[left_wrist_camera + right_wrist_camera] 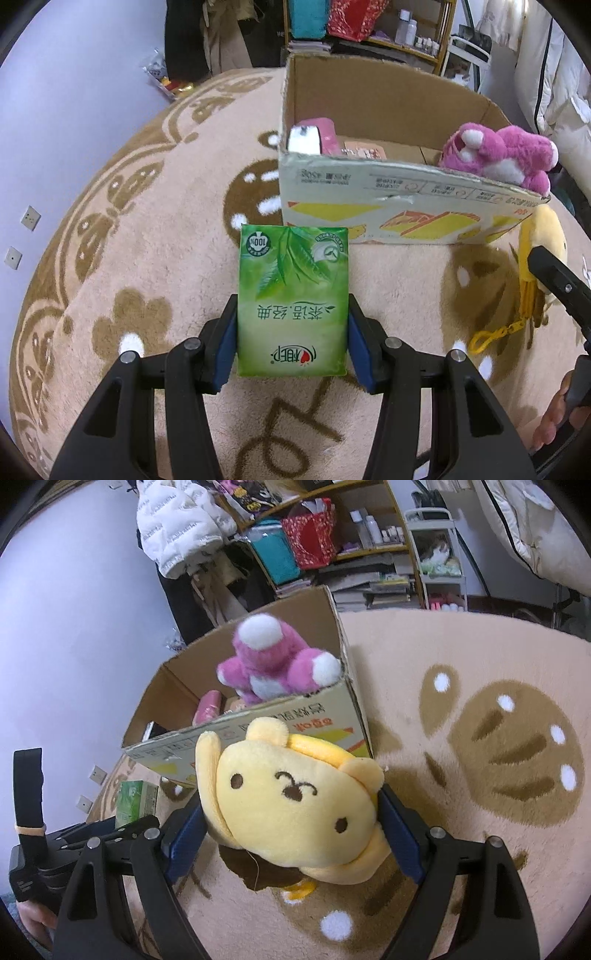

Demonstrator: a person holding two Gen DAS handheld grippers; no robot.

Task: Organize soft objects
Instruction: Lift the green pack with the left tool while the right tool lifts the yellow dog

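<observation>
My left gripper (292, 343) is shut on a green tissue pack (292, 299) and holds it above the carpet, short of the cardboard box (369, 188). My right gripper (291, 830) is shut on a yellow plush toy (295, 801) close to the box's near corner (314, 716). A pink plush bear (498, 155) sits at the box's right end, also seen in the right wrist view (273, 664). A pink pack (325, 136) lies inside the box at the left. The yellow plush (543, 251) and its yellow clasp show at the right edge of the left wrist view.
A beige carpet with brown patterns (147, 240) covers the floor. Shelves with bags and bottles (332, 542) stand behind the box. A white jacket (173, 524) hangs at the back. A purple wall (55, 110) runs along the left.
</observation>
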